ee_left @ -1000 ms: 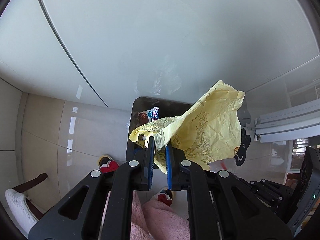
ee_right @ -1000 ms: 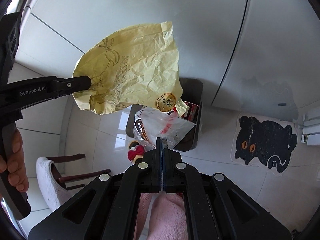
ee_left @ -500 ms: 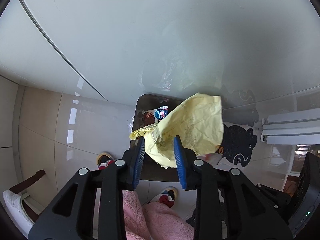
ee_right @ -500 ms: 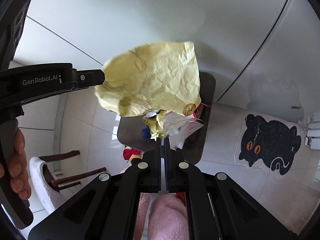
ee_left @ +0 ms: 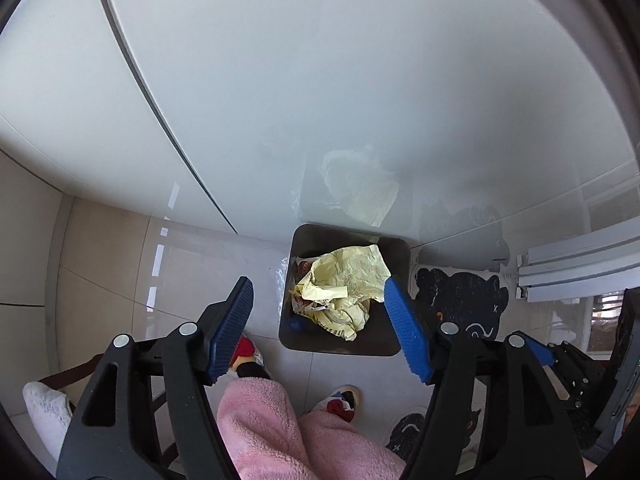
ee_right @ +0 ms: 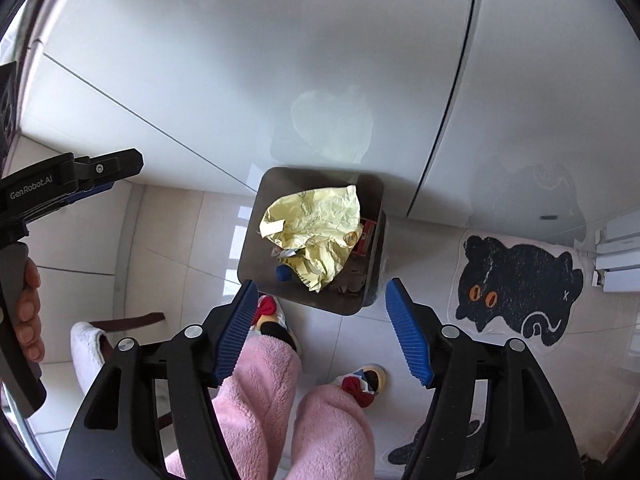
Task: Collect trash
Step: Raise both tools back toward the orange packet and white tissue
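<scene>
- My left gripper [ee_left: 318, 308], lower centre of left wrist view: jaws spread & opening wider, nothing between the blue pads [ee_left: 230, 332], nothing gripped.
- My right gripper [ee_right: 320, 308], lower centre of right wrist view: same, jaws apart & opening, released, pads bare.
- Crumpled yellow paper wrapper [ee_right: 316, 228] lies in the dark square trash bin [ee_right: 256, 236], centre of frame, on top of other trash; round gold sticker on it toward the right.
- Left wrist view: same wrapper [ee_left: 344, 284] in the bin [ee_left: 400, 264], seen between my open jaws but well below them, no contact.
- Blue cap [ee_right: 283, 273] & a red packet [ee_right: 366, 238] peek out beside the wrapper inside the bin.
- Bin stands on glossy tile floor [ee_right: 168, 248], up against a white cabinet front [ee_right: 280, 60] filling the top of frame; faint yellow reflection on it.
- Black cat-shaped mat [ee_right: 520, 280] right of the bin, on the floor.
- My legs in pink fleece [ee_right: 260, 400] bottom centre; slippers w/ red bows [ee_right: 268, 312] just below the bin.
- Left edge of right wrist view: a hand [ee_right: 28, 320] on the other gripper's handle.
- White slipper [ee_right: 86, 344] lower left.
</scene>
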Demonstrator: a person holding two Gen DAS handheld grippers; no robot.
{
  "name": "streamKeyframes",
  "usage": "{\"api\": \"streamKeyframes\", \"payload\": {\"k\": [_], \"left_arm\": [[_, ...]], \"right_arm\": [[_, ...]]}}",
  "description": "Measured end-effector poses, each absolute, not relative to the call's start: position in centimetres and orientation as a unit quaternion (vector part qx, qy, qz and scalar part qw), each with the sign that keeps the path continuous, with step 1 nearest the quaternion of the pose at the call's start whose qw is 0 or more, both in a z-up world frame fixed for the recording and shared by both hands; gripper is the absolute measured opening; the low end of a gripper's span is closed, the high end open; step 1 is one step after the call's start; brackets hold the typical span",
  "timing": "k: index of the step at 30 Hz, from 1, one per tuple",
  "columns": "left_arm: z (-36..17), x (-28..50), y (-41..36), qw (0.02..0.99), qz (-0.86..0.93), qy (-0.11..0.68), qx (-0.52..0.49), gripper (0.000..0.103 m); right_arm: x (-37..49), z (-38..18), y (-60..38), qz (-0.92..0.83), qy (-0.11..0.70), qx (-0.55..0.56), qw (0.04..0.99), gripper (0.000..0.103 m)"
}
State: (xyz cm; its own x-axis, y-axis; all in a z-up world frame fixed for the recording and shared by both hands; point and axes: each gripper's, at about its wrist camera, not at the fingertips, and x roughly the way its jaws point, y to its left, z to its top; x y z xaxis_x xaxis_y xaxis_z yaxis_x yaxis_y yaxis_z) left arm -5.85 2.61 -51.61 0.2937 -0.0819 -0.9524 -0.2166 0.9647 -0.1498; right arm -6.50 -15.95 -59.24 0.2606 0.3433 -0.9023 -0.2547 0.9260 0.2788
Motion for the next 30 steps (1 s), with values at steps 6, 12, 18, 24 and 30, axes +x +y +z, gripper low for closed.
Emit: {"api": "streamKeyframes", "payload": {"k": [6,12,18,24,30], "left_arm": [[-41.4,-6.7,1.9,0.828,0.035,0.541,-0.139,0.080],[-31.3,-4.4,1.3,0.872,0.017,0.474,-0.125,0.090],[-25.7,1.6,0.8,0.895,0.000,0.435,-0.103,0.090],[-23.9,8.7,1.1,0.905,-0.014,0.418,-0.084,0.090],[-23.1,15.4,1.9,0.910,-0.023,0.408,-0.066,0.090]], "right_arm": [[-7.6,-48.6,-17.9,0.196,0.505,0.032,0.840,0.089],[-6.0,-38.5,-20.6,0.177,0.415,0.052,0.891,0.097],[-1.4,-32.1,-22.4,0.143,0.361,0.071,0.919,0.098],[4.0,-29.4,-23.3,0.112,0.335,0.082,0.932,0.098],[10.4,-28.0,-22.9,0.088,0.325,0.078,0.938,0.098]]}}
